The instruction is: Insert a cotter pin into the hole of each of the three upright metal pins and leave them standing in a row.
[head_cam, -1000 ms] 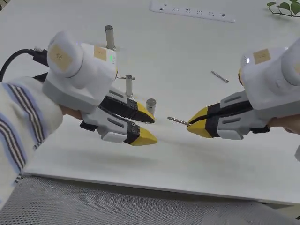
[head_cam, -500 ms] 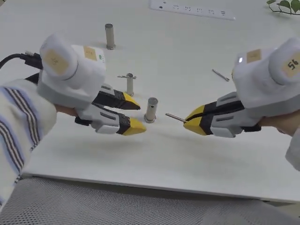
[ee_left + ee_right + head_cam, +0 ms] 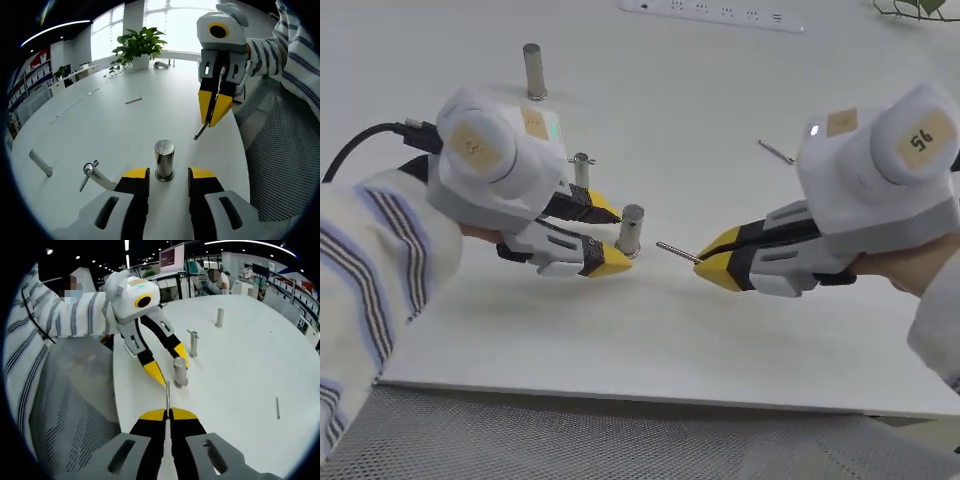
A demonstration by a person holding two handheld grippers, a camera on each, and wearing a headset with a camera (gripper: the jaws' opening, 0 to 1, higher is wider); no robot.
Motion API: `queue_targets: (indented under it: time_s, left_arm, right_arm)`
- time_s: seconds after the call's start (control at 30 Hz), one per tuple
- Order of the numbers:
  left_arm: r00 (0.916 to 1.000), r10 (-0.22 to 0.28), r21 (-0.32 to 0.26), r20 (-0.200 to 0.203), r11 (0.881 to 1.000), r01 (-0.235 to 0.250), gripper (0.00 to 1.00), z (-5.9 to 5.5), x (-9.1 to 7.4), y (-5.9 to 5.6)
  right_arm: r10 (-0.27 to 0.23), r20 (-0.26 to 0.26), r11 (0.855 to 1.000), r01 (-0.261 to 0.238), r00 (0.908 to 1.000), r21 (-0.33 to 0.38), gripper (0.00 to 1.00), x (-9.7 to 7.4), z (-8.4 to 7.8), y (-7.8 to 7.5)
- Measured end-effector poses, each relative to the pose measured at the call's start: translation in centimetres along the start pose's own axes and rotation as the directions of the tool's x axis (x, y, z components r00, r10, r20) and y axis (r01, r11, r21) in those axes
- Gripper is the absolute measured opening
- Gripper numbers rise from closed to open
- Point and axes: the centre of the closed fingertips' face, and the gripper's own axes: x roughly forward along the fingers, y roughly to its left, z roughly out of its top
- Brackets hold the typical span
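Three metal pins stand in a row on the white table: a far pin (image 3: 532, 70), a middle pin (image 3: 581, 168) with a cotter pin through its top, and a near pin (image 3: 631, 230). My left gripper (image 3: 612, 237) is open, its jaws just either side of the near pin (image 3: 164, 160). My right gripper (image 3: 712, 268) is shut on a cotter pin (image 3: 677, 251) that points at the near pin from the right, a short gap away. In the right gripper view the cotter pin (image 3: 168, 395) sticks out past the jaws toward the near pin (image 3: 179, 372).
A spare cotter pin (image 3: 775, 152) lies on the table behind my right gripper. A white power strip (image 3: 710, 12) lies along the far edge. The table's front edge (image 3: 620, 390) runs just below both grippers. A potted plant (image 3: 137, 45) stands far off.
My left gripper has moved in toward the near pin and now has its jaws on either side of it. The right gripper, still holding the cotter pin, has edged slightly closer.
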Motion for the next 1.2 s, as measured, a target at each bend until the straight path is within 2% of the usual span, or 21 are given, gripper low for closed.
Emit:
queue_targets:
  time_s: [0.13, 0.2, 0.23, 0.37, 0.43, 0.77, 0.93, 1.0, 1.2]
  left_arm:
    - [1.0, -0.006, 0.014, -0.005, 1.0, 0.007, 0.26, -0.1, 0.7, 0.0]
    - [0.9999, 0.006, -0.011, -0.009, 1.0, -0.006, 0.26, -0.1, 0.8, 0.3]
    - [1.0, 0.009, -0.007, -0.005, 1.0, -0.009, 0.25, 0.0, 0.8, 0.3]
    - [0.9998, 0.018, 0.003, -0.002, 1.0, -0.018, 0.14, 0.0, 0.8, 0.3]
    - [0.9994, 0.033, -0.003, -0.012, 0.999, -0.033, 0.12, -0.3, 0.9, 0.5]
    - [0.9976, 0.069, -0.053, -0.008, 0.996, -0.07, 0.12, -0.3, 0.8, 0.6]
    - [0.9921, 0.123, -0.061, -0.028, 0.99, -0.124, 0.12, -0.3, 0.9, 0.6]
    - [0.9894, 0.143, -0.092, -0.026, 0.985, -0.145, 0.12, -0.3, 0.9, 0.8]
    - [0.9872, 0.155, -0.102, -0.039, 0.982, -0.158, 0.12, -0.3, 0.9, 0.8]
  right_arm:
    - [-0.008, 0.0, 1.0, 0.008, 1.0, 0.012, 0.04, 0.0, -0.1, -0.1]
    - [-0.009, 0.0, 1.0, 0.009, 1.0, 0.015, 0.04, 0.1, -0.1, -0.1]
    - [-0.01, -0.001, 1.0, 0.01, 1.0, 0.017, 0.04, 0.1, -0.1, 0.0]
    - [-0.012, -0.005, 1.0, 0.012, 0.9999, 0.022, 0.04, 0.1, -0.2, 0.0]
    - [-0.013, -0.005, 1.0, 0.013, 0.9999, 0.024, 0.04, 0.2, -0.2, 0.0]
    - [-0.018, -0.004, 0.999, 0.018, 0.9998, 0.031, 0.04, 0.3, 0.0, 0.0]
    - [-0.022, 0.003, 0.999, 0.022, 0.9997, 0.037, 0.04, 0.5, 0.2, -0.1]
    - [-0.025, 0.008, 0.999, 0.024, 0.9997, 0.041, 0.04, 0.6, 0.4, -0.2]
    - [-0.034, 0.026, 0.998, 0.033, 0.9991, 0.047, 0.04, 1.0, 1.1, -0.3]
